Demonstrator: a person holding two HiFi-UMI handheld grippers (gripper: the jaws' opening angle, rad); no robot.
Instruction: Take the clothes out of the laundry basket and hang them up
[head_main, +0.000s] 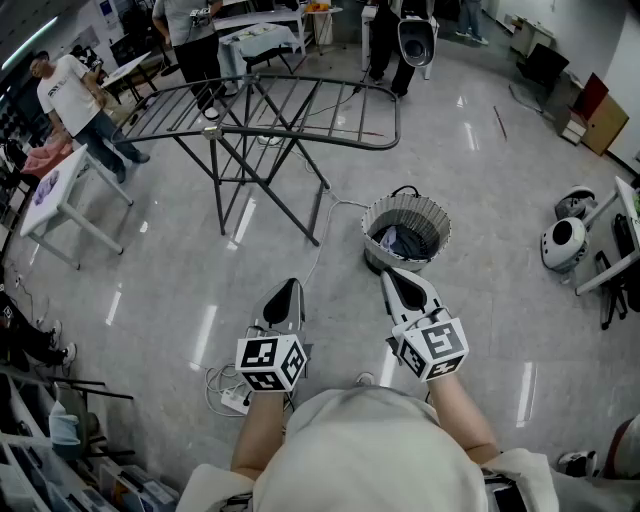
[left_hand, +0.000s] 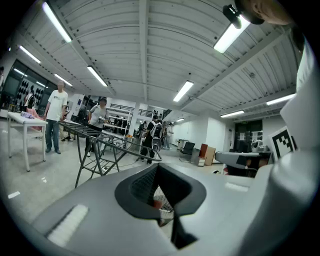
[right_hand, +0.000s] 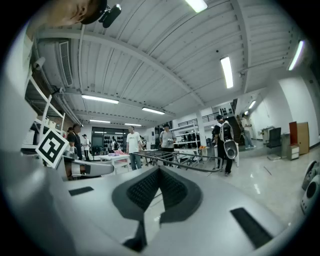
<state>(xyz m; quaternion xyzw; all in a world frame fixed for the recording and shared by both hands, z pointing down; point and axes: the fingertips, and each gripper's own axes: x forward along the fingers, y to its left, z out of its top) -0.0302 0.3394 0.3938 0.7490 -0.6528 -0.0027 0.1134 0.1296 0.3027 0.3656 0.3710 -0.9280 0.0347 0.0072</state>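
- Head view: the left gripper (head_main: 288, 290) and the right gripper (head_main: 396, 281) are held side by side above the floor (head_main: 480, 330). Both point away from the person, toward the rack (head_main: 300, 135).
- Left gripper view: its jaws are together, with nothing between them.
- Right gripper view: its jaws are likewise together and empty.
- The basket (head_main: 438, 214) stands upright on the floor, just beyond the right gripper. That gripper's tip overlaps the basket's near rim in the head view. Whether they touch cannot be told.
- The clothes (head_main: 400, 243), a dark bluish bundle, lie inside the basket.
- The rack stands unfolded beyond the grippers. Its nearest leg meets the floor just left of the basket.
- A white cable (head_main: 322, 225) runs over the floor from near the basket toward the left gripper.
- A power strip (head_main: 232, 400) lies on the floor beside the left gripper's marker cube.
- A white counter (head_main: 55, 190) stands at the far left with a pink cloth (head_main: 45, 160) on its far end. A person (head_main: 80, 100) stands just beside it.
- Two rounded white machines (head_main: 563, 243) sit on the floor at the right, well apart from the basket.
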